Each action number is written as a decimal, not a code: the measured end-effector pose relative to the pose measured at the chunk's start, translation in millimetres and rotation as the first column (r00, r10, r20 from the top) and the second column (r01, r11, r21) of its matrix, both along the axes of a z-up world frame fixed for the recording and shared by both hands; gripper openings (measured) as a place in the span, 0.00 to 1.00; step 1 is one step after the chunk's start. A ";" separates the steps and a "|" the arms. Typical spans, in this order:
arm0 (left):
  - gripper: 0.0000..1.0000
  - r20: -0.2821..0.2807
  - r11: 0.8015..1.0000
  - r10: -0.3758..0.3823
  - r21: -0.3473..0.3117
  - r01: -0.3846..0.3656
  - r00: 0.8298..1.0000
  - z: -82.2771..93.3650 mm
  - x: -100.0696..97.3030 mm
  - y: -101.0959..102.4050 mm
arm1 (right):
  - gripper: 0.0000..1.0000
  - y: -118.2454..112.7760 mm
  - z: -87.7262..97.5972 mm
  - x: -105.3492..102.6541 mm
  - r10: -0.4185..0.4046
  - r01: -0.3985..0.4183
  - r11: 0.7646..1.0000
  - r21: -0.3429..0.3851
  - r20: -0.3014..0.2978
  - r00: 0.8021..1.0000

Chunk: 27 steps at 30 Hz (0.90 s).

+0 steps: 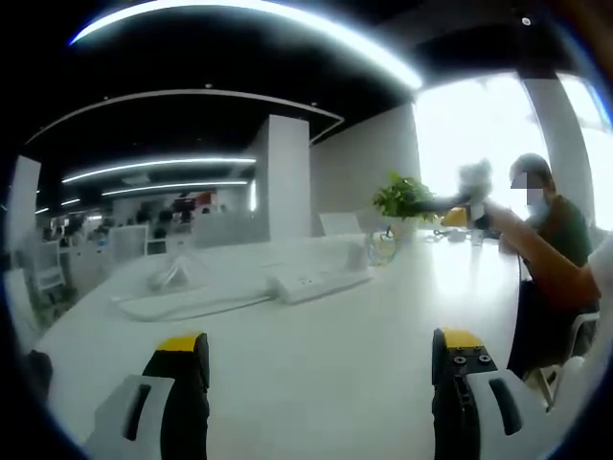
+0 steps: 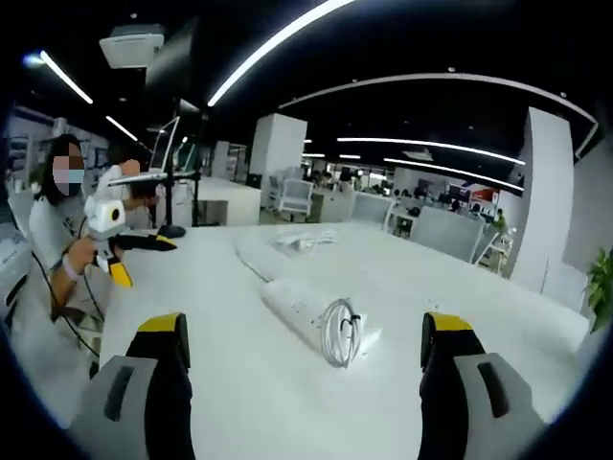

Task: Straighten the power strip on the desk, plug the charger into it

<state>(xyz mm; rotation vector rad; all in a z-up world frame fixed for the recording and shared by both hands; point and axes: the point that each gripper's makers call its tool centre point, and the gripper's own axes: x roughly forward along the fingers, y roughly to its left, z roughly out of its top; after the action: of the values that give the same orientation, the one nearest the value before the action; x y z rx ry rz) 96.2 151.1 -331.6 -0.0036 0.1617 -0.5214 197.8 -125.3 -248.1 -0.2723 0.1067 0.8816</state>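
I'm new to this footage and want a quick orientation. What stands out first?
A white power strip lies on the white desk ahead of the open right gripper, with a coiled cable on its near end. A potted plant stands at the desk's far side in the left gripper view.

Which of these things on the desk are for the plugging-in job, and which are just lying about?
For the job:
- power strip
- coiled cable lying at the strip's end, maybe the charger's
- left gripper and right gripper, both open and empty

Just lying about:
- potted plant
- flat white tray
- a person's sleeve across the desk
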 end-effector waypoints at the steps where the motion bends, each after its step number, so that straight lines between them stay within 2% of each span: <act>1: 0.99 0.000 1.000 0.000 0.000 0.000 1.000 -0.1 0.1 0.0 | 1.00 -2.1 -0.1 -1.3 -0.005 0.005 1.000 0.008 0.000 1.000; 7: 0.99 0.001 1.000 0.000 0.000 0.000 1.000 0.3 0.5 -0.2 | 1.00 -11.5 1.2 -10.1 -0.025 0.024 0.998 0.056 0.017 1.000; 27: 0.99 -0.002 1.000 0.011 0.001 -0.011 1.000 -1.0 -0.9 3.8 | 1.00 -32.7 -23.0 -31.5 -0.069 0.069 0.991 0.113 -0.002 0.998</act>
<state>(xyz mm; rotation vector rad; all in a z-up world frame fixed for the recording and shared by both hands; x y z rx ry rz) 95.2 154.9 -332.6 -0.0043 0.1637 -0.5106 166.4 -158.1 -271.1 -0.1632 0.0638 0.8154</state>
